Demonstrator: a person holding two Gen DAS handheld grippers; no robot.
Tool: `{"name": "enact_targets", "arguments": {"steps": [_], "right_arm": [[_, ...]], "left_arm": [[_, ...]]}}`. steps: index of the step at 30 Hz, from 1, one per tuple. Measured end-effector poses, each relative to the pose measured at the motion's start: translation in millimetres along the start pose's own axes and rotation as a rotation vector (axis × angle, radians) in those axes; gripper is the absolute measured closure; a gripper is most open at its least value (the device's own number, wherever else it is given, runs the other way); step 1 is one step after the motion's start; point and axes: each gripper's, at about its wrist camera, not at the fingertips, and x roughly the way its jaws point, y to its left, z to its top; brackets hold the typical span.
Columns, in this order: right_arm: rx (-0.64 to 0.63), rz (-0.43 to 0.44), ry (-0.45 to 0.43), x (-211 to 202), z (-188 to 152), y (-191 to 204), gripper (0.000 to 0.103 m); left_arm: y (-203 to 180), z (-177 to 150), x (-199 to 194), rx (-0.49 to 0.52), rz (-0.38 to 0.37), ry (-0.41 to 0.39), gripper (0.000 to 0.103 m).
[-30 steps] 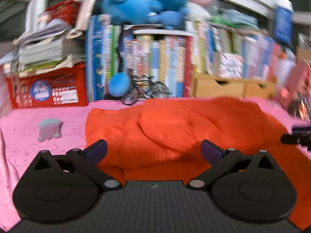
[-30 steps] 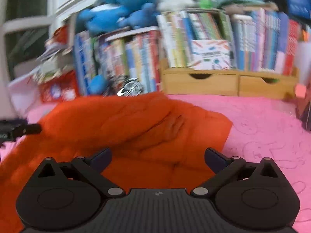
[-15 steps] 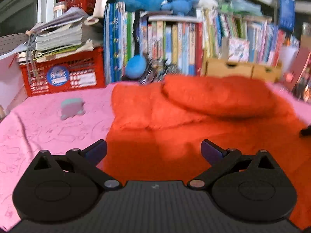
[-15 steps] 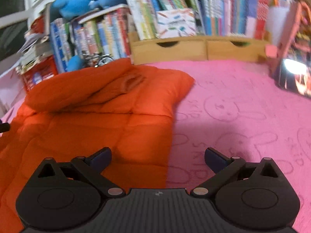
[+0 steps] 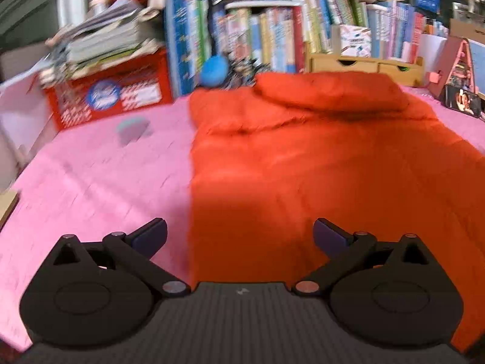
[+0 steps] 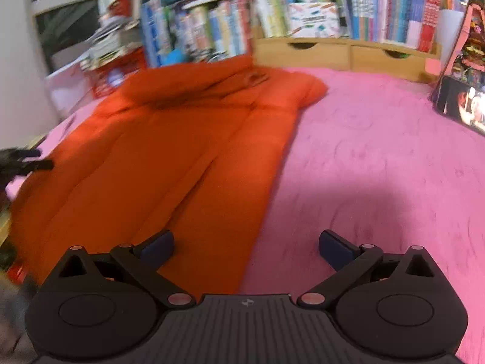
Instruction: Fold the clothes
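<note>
An orange padded jacket (image 5: 318, 163) lies spread on the pink cloth (image 5: 100, 182), its far end bunched up near the books. My left gripper (image 5: 239, 233) hangs open above the jacket's near left edge, holding nothing. In the right wrist view the same jacket (image 6: 169, 157) fills the left half. My right gripper (image 6: 246, 247) is open over the jacket's near right edge, where orange meets pink cloth (image 6: 379, 166). The left gripper (image 6: 27, 160) shows as a dark shape at the far left of that view.
Rows of books (image 5: 257, 30) and a wooden drawer unit (image 5: 363, 63) line the back. A red crate (image 5: 109, 97) with stacked papers stands back left, a small grey-green toy (image 5: 132, 127) on the cloth before it. A phone (image 6: 463, 106) leans at the right.
Both grippers have pulled back toward the near edge and risen. More of the jacket's flat body and the pink cloth shows. Both stayed open.
</note>
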Motion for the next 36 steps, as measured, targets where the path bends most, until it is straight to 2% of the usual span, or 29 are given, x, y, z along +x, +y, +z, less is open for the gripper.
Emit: {"name": "enact_targets", "arguments": {"steps": [4, 7, 14, 18, 20, 24, 25, 27, 30, 34, 36], "right_arm": [[-0.01, 0.146, 0.044, -24, -16, 15, 0.001], [-0.045, 0.182, 0.058, -30, -22, 28, 0.001], [0.009, 0.294, 0.034, -36, -27, 36, 0.003], [0.078, 0.411, 0.02, -22, -15, 38, 0.015], [0.089, 0.479, -0.002, -14, -5, 41, 0.018], [0.115, 0.575, -0.041, 4, 22, 50, 0.039], [0.117, 0.585, -0.051, 6, 27, 50, 0.041], [0.117, 0.597, -0.082, 10, 43, 53, 0.045], [0.157, 0.62, -0.136, 19, 72, 54, 0.045], [0.324, 0.642, -0.169, 50, 122, 48, 0.049], [0.394, 0.587, -0.173, 74, 145, 45, 0.054]], "left_arm": [[7, -10, -7, -0.033, 0.022, 0.026, 0.0], [5, -9, -3, -0.048, 0.018, 0.018, 0.0], [-6, -8, -1, -0.042, 0.005, 0.002, 0.0], [-5, -8, -8, -0.056, 0.006, -0.013, 0.0], [-3, -7, -12, -0.066, 0.007, -0.023, 0.0], [0, -6, -18, -0.085, 0.013, -0.036, 0.0], [0, -5, -20, -0.083, 0.016, -0.043, 0.0], [0, -4, -24, -0.08, 0.02, -0.055, 0.0], [3, 0, -31, -0.073, 0.035, -0.088, 0.0], [10, 12, -51, -0.106, 0.032, -0.162, 0.0], [14, 20, -66, -0.139, -0.002, -0.214, 0.0]]}}
